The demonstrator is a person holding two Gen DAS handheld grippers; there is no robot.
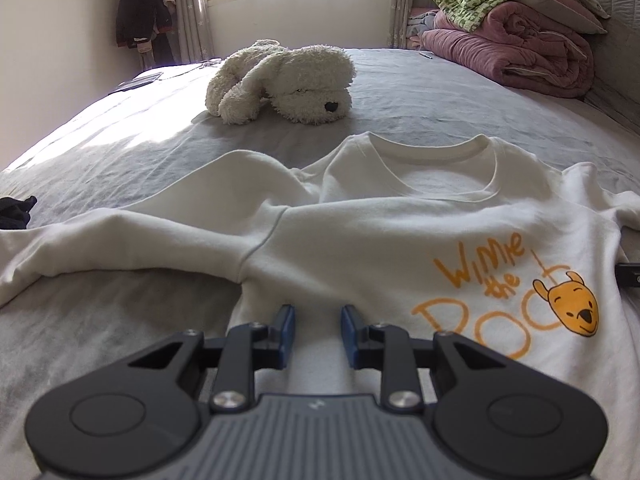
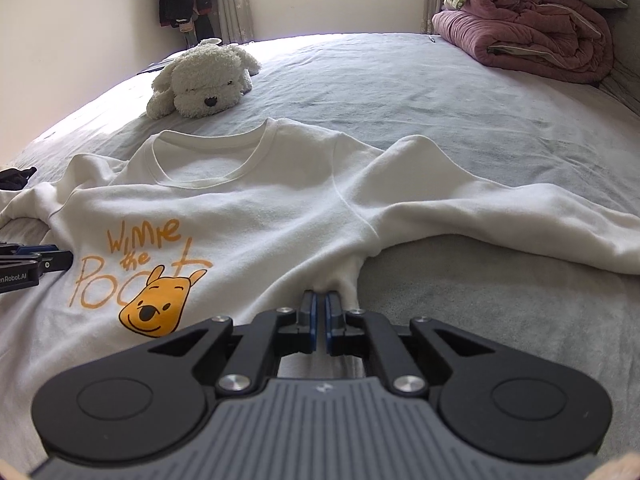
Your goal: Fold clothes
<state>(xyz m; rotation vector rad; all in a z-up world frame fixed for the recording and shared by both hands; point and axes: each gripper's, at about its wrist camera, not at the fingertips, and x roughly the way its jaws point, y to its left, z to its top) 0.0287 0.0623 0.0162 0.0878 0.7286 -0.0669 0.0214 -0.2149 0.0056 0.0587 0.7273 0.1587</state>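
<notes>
A white long-sleeved sweatshirt (image 1: 360,232) with an orange bear print lies front up on the grey bed, neck away from me, sleeves spread to both sides. My left gripper (image 1: 318,320) is open, its blue pads over the shirt's left side just below the armpit. My right gripper (image 2: 320,308) is shut on a pinch of the shirt's (image 2: 260,216) right side seam below the right armpit. The left gripper's tip also shows at the left edge of the right wrist view (image 2: 36,264).
A white plush dog (image 1: 280,80) lies on the bed beyond the collar. Folded pink and green quilts (image 1: 516,28) are piled at the far right. A dark cloth (image 1: 16,212) lies at the bed's left edge. Dark clothes hang in the far corner (image 1: 142,8).
</notes>
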